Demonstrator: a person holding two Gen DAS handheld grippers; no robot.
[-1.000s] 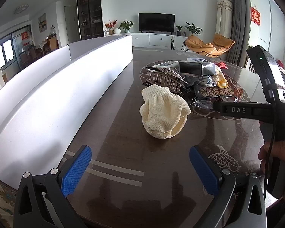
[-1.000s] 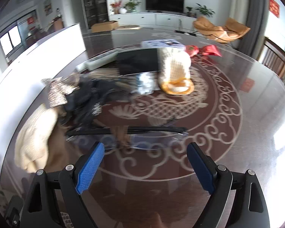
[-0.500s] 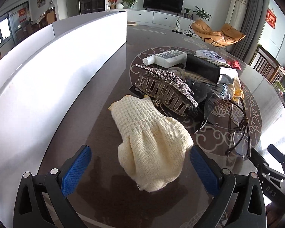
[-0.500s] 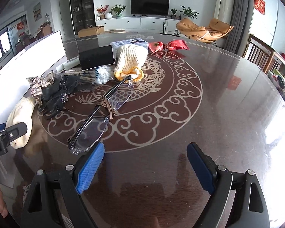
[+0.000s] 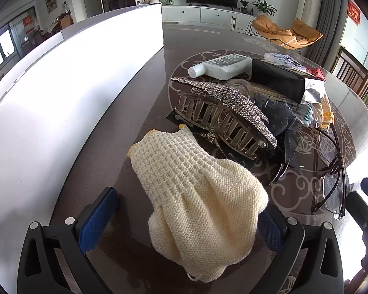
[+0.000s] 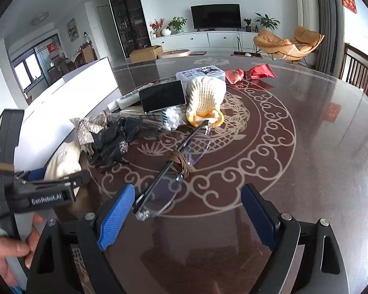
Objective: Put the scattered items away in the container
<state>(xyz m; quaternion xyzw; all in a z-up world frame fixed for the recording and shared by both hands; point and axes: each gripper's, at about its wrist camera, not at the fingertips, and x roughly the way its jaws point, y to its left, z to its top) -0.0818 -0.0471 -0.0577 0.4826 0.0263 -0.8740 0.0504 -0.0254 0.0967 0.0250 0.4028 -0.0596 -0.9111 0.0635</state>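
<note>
Knitwear is lying closest: a cream knitted glove (image 5: pixel 198 196) is sitting on the dark table (image 6: pixel 306 147) between the wide-spread blue pads of the left gripper (image 5: pixel 184 220), which are flanking it without pressing on it. Beside it, the right gripper (image 6: pixel 189 215) is hanging with its jaws wide and empty, its left pad just beside the near lens of a pair of glasses (image 6: pixel 169 178) with a brown tie wound round the frame.

Farther in, a rhinestone hair claw (image 5: pixel 223 117) is resting just behind the glove, with dark items tangled around it. Beyond that a white bottle (image 5: pixel 220 66), a black box (image 6: pixel 162 96), a second knitted glove with a yellow cuff (image 6: pixel 204 100), a clear lidded case (image 6: pixel 201 73) and red packets (image 6: pixel 250 72) are sitting scattered around the table's middle.

The white container (image 5: pixel 73 98) is standing along the left edge, its inside hidden from both views. Judging by the spread, tidying is barely beginning: nothing is being held, and nearly everything is waiting to be moved, the near glove probably first.
</note>
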